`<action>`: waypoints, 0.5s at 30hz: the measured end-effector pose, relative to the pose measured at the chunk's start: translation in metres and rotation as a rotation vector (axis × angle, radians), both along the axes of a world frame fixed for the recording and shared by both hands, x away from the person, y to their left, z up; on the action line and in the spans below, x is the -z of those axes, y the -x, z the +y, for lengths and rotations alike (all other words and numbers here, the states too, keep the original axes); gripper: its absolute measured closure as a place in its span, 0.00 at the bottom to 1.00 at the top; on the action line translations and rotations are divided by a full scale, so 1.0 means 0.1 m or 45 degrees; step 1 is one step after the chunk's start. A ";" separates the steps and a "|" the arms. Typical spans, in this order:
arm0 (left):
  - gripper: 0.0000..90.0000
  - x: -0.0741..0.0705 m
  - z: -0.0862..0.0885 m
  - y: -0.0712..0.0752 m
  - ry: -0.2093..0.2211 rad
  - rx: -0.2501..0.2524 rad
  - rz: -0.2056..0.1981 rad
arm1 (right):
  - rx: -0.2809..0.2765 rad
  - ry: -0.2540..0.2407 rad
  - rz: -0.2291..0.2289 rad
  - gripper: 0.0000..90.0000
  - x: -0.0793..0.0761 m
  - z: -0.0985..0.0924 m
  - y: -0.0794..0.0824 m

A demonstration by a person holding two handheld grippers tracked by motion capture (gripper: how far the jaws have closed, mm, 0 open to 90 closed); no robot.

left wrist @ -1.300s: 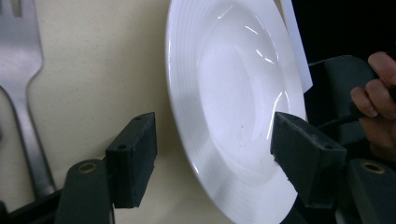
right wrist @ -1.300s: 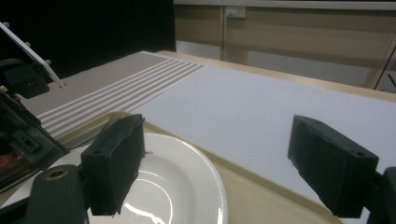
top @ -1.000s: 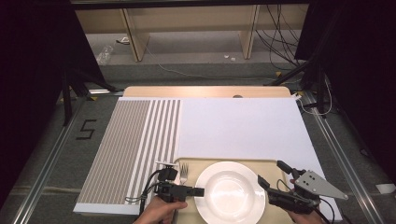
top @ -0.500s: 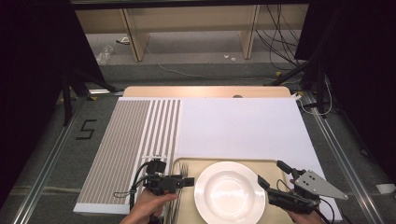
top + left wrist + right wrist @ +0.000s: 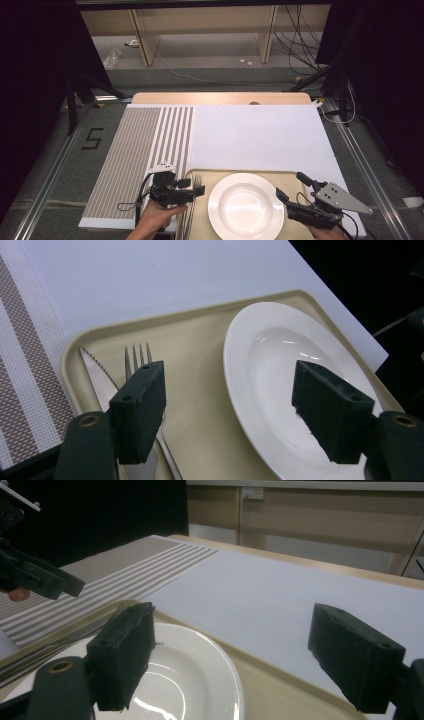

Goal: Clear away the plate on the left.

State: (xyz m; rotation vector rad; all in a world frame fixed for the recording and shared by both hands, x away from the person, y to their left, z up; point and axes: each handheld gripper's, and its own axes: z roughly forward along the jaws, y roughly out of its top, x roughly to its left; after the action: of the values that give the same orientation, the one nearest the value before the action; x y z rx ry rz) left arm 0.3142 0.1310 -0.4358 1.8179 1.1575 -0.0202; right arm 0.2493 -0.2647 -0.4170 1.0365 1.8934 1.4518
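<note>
The left claw (image 5: 199, 191) is held open with nothing between its jaws, above the left part of the beige tray (image 5: 200, 220); the fork (image 5: 136, 360) and knife (image 5: 97, 382) are seen just beneath its left jaw, and the white plate (image 5: 246, 206) lies under its right jaw; the right claw (image 5: 291, 188) is likewise held open and empty, just right of the plate, over the tray on the worktop (image 5: 260, 135).
</note>
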 end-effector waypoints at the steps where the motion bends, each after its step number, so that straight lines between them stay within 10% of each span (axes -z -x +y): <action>1: 0.32 -0.01 0.00 0.00 -0.002 0.000 -0.014 | 0.000 -0.001 0.000 0.22 0.00 0.00 0.00; 15: 0.29 -0.08 0.04 0.05 0.033 0.029 -0.227 | 0.003 -0.003 0.001 0.21 0.00 0.00 0.00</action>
State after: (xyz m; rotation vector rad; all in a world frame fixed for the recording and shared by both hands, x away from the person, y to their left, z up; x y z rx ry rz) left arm 0.3087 0.1348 -0.4277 1.7719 1.0064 0.1111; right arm 0.2496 -0.2649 -0.4171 1.0399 1.8914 1.4527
